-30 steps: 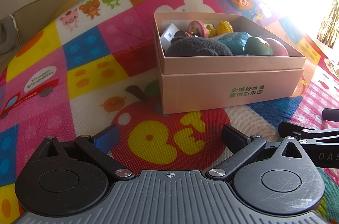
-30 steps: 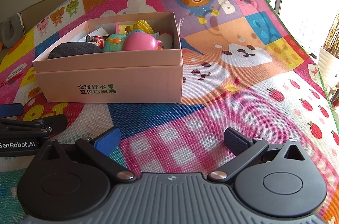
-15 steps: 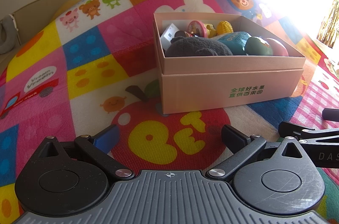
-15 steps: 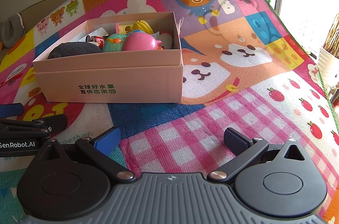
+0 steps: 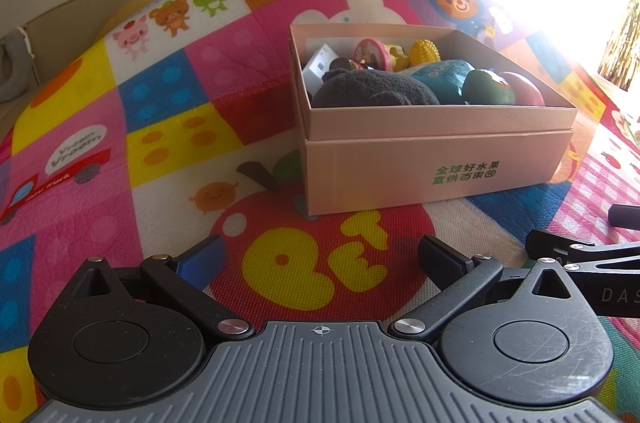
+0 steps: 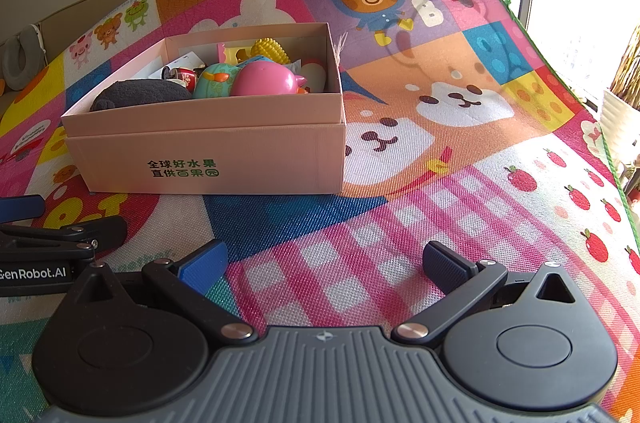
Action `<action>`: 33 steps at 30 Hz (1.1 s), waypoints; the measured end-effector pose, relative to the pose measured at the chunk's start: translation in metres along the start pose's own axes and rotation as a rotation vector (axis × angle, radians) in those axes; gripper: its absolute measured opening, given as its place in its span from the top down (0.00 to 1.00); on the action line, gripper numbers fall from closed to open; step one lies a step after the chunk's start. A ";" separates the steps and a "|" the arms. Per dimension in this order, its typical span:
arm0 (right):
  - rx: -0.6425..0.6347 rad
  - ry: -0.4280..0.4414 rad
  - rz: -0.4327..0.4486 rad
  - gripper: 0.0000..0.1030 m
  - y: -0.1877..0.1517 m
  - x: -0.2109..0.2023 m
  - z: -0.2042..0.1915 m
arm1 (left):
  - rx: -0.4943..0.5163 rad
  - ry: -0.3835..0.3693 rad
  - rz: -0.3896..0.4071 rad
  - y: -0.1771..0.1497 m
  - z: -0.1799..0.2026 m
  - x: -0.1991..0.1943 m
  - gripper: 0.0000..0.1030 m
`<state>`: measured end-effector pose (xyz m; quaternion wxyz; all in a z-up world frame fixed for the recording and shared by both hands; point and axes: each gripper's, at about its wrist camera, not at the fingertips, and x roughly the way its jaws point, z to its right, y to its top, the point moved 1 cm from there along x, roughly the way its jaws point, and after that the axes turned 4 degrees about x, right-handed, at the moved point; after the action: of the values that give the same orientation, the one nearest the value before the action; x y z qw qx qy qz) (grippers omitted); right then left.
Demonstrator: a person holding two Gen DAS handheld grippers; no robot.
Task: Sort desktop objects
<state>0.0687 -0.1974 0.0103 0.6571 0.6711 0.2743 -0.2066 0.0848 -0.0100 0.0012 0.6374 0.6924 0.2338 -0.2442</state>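
We see a pale pink cardboard box point(image 5: 436, 143) with green printed characters on its front wall, standing on the bright cartoon play mat point(image 6: 440, 183) toward its far left part. Inside lie a dark grey plush point(image 5: 372, 91), a teal toy point(image 6: 214, 85), a pink round toy point(image 6: 264, 79) and a yellow knobbly ball point(image 6: 272, 51). Our left gripper point(image 5: 320, 255) and right gripper point(image 6: 324, 259) hover near the mat's near edge, fingers spread apart, holding nothing

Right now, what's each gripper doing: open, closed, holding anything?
Left gripper: open, holding nothing, low over the play mat.
Right gripper: open, holding nothing, short of the pink box.
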 end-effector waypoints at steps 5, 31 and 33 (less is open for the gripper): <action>0.000 0.000 0.000 0.00 0.000 0.000 0.000 | 0.000 0.000 0.000 0.000 0.000 0.000 0.00; 0.000 0.000 0.000 0.00 0.000 0.000 0.000 | -0.001 -0.015 -0.056 -0.005 0.000 -0.011 0.00; 0.000 0.000 0.000 0.00 0.000 0.000 0.000 | -0.005 -0.004 -0.052 -0.006 0.002 -0.013 0.00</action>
<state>0.0688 -0.1977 0.0103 0.6571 0.6710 0.2744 -0.2066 0.0703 -0.0113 0.0047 0.6330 0.6839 0.2510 -0.2617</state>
